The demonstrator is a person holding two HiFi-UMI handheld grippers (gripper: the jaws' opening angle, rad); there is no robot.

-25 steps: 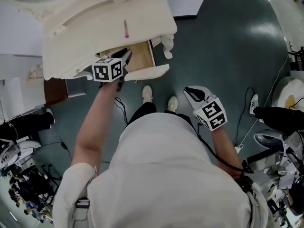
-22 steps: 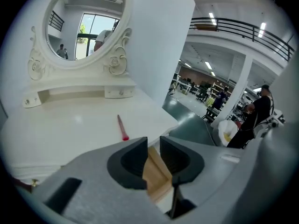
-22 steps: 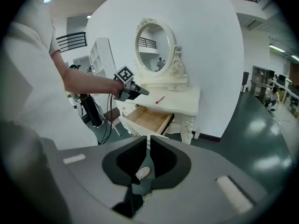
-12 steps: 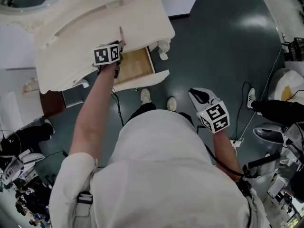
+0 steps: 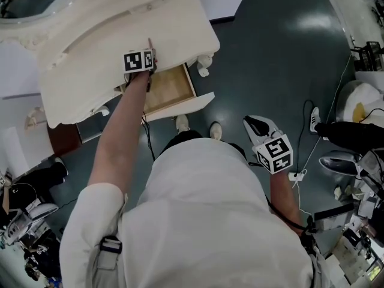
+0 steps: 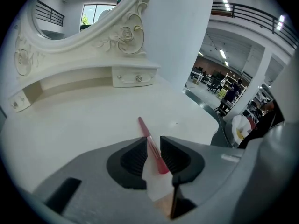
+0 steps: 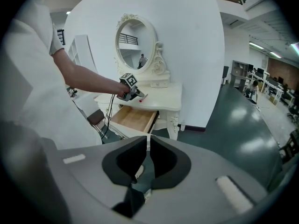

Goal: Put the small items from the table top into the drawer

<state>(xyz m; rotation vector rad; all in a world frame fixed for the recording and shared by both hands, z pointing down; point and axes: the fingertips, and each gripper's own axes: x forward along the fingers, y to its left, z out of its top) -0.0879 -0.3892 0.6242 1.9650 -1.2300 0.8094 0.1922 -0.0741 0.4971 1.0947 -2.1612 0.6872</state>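
Left gripper (image 6: 152, 148) was down at the desk (image 6: 79, 129) top, fingers released and straddling a thin red stick (image 6: 143, 126) that lay flat on the surface, its near end between them. No clamp on it that I could see. Drawer (image 5: 171, 89) stood pulled out just below the desk's front edge. Right gripper (image 7: 148, 146) hung well apart over the floor, fingers clenched on nothing.

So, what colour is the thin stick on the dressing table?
The thin stick is pinkish red; clearest in the left gripper view.
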